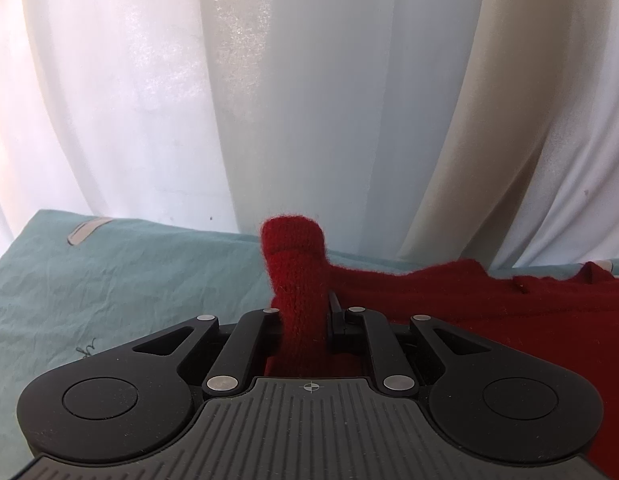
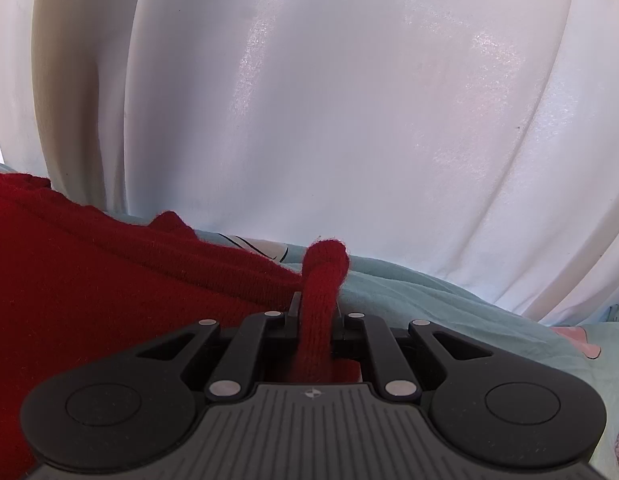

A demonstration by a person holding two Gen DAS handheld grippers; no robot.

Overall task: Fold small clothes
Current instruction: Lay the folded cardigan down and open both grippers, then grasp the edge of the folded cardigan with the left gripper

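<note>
both tongs, left (image 1: 305, 304) and right (image 2: 317, 304), pinch the red knit garment's (image 1: 489, 312) edge.

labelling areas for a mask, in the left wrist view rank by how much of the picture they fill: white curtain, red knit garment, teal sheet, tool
1. white curtain, by far the largest
2. tool, large only because it sits next to the lens
3. red knit garment and teal sheet look alike, so no ranking between them

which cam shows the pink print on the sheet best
The right wrist view: the pink print lies in plain sight on the teal sheet, at the right edge beside the curtain. The left wrist view shows no pink, only a small grey-outlined patch.
</note>
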